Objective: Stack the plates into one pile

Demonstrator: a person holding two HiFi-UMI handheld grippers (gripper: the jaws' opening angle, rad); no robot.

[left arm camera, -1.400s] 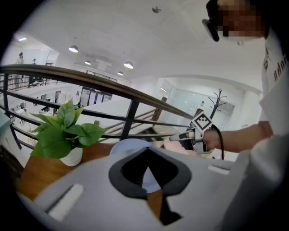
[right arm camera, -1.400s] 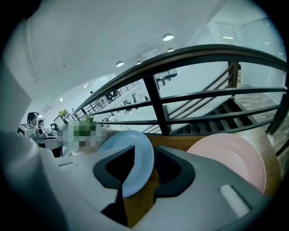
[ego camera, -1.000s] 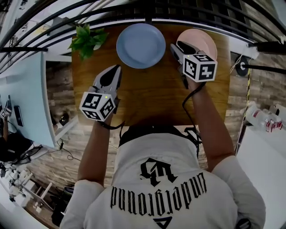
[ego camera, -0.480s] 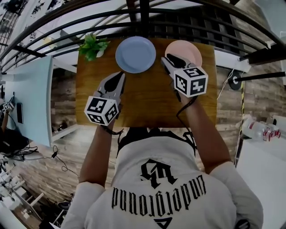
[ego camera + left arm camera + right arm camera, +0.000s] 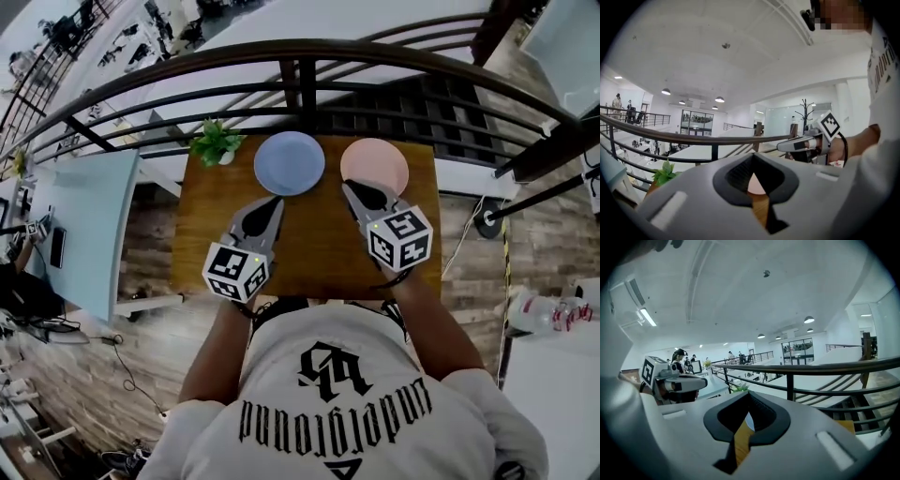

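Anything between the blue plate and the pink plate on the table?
Nothing. In the head view only a bare strip of the wooden table separates the blue plate from the pink plate; they sit side by side, apart.

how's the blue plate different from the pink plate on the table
Colour: the blue plate is pale blue, the pink plate pale pink.
Place: the blue plate lies beside the plant, near the middle of the table; the pink plate lies toward its right edge.
Size: the blue plate looks slightly wider than the pink plate.
Shared: both are round, empty, flat on the wood, apart, unstacked.
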